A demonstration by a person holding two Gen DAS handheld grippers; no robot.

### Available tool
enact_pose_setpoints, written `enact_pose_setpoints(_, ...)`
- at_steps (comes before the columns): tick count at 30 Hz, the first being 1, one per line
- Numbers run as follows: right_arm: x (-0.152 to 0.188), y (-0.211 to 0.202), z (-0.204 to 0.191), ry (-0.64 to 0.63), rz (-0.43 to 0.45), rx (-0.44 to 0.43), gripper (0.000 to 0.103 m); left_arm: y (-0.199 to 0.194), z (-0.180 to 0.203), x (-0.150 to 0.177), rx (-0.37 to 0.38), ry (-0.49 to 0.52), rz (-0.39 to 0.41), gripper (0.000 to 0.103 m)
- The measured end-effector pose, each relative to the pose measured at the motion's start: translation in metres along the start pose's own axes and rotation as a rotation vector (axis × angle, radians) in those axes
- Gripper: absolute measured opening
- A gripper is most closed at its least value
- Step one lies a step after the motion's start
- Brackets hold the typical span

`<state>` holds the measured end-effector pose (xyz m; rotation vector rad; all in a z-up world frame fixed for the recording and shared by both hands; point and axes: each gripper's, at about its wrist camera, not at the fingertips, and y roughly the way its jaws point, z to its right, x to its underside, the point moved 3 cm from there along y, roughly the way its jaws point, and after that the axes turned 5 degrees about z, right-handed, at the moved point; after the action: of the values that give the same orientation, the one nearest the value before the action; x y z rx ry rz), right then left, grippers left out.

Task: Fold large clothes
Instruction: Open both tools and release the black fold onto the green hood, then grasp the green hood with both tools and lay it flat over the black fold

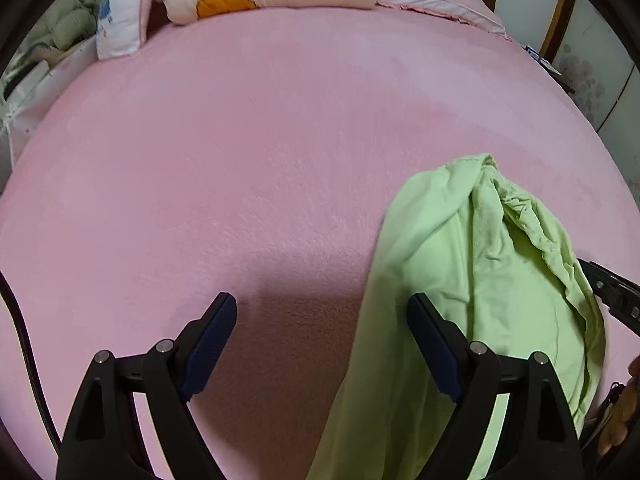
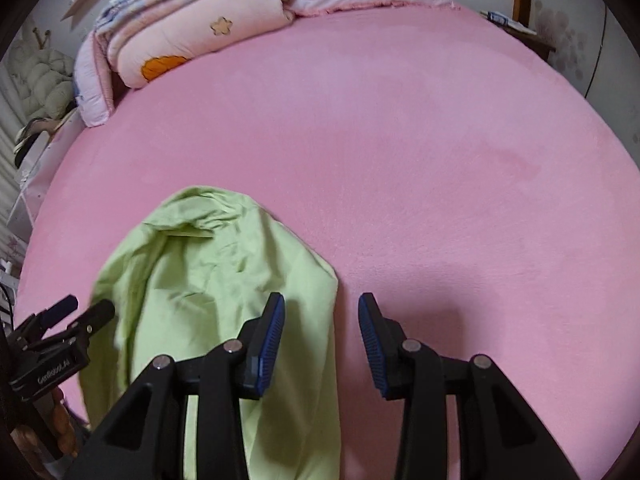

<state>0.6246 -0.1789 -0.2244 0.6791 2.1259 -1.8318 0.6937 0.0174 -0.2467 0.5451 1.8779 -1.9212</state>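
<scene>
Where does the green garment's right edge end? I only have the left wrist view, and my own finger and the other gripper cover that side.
Observer: In the right wrist view the green garment ends just left of the gap in the right gripper; beyond it is bare pink bed sheet.
Operator: Is the right gripper holding cloth?
Observer: No. Its jaws are open with sheet between them; only the left pad overlaps the garment.
Operator: How do I look from there?
Observer: The left gripper sits open at the garment's left edge, gripping nothing.
</scene>
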Motion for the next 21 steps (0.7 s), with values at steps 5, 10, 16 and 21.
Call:
enact_pose_setpoints(5, 0.003, 0.026, 0.005, 0.052, -0.066, -0.042, 0.038, 0.011, 0.005, 0.001, 0.049, -0.001, -0.008, 0.079)
enact_pose_setpoints(10, 0.006, 0.026, -0.002, 0.017, -0.056, -0.051, 0.011, 0.003, 0.023, 0.001, 0.125, 0.034, -0.005, 0.008)
enact_pose_setpoints(16, 0.003, -0.016, -0.022, -0.104, 0.045, 0.024, 0.005, -0.030, 0.032, 0.001, 0.080, 0.056, 0.080, 0.005)
enact_pose_setpoints(21, 0.004, -0.077, -0.024, -0.114, 0.180, 0.010, 0.004, -0.087, 0.028, 0.007, 0.110, 0.057, 0.151, 0.005)
